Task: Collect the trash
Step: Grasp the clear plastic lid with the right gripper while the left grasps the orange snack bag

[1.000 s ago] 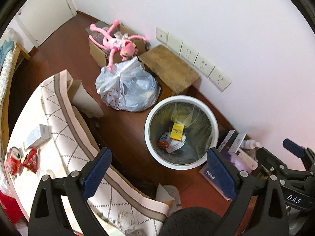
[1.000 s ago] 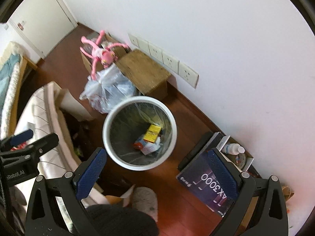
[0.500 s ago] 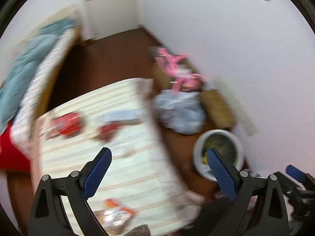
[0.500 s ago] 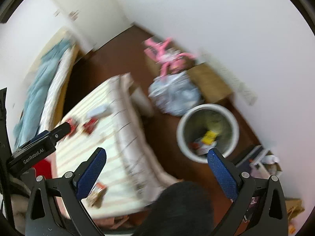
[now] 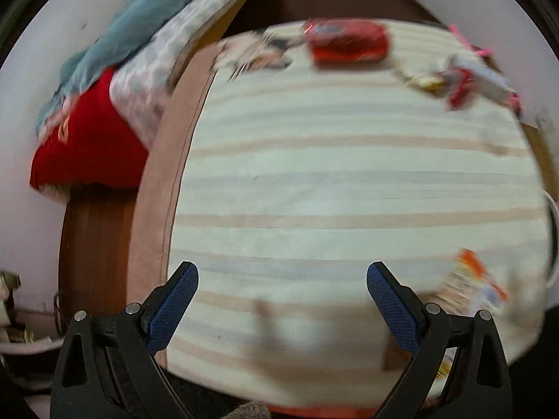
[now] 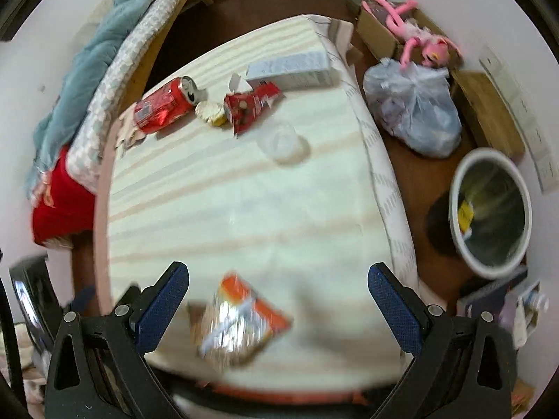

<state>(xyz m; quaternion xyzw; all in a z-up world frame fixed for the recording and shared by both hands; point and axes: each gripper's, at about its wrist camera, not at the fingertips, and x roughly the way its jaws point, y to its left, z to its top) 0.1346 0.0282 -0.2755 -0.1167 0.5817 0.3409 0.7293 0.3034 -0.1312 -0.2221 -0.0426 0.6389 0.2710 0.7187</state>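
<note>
Trash lies on a table with a cream striped cloth (image 6: pixel 244 209). A crushed red can (image 6: pixel 164 106), a red snack wrapper (image 6: pixel 249 104), a crumpled yellowish scrap (image 6: pixel 209 113), a clear plastic lid (image 6: pixel 283 141) and a white box (image 6: pixel 290 68) sit at its far side. An orange and silver wrapper (image 6: pixel 241 324) lies between the fingers of my open right gripper (image 6: pixel 277 310). My left gripper (image 5: pixel 281 309) is open over bare cloth (image 5: pixel 332 192); the red can (image 5: pixel 347 43) is far ahead and the orange wrapper (image 5: pixel 471 286) is to its right. A white bin (image 6: pixel 491 211) with trash inside stands on the floor at right.
A tied grey plastic bag (image 6: pixel 414 118), a cardboard box with a pink plush toy (image 6: pixel 415 33) and a wooden stool (image 6: pixel 487 111) stand by the wall beyond the bin. A bed with blue and red bedding (image 6: pixel 87 80) runs along the left.
Both grippers have swung left from above the bin to over the table. The bin has slid to the right edge of the right view and almost out of the left view.
</note>
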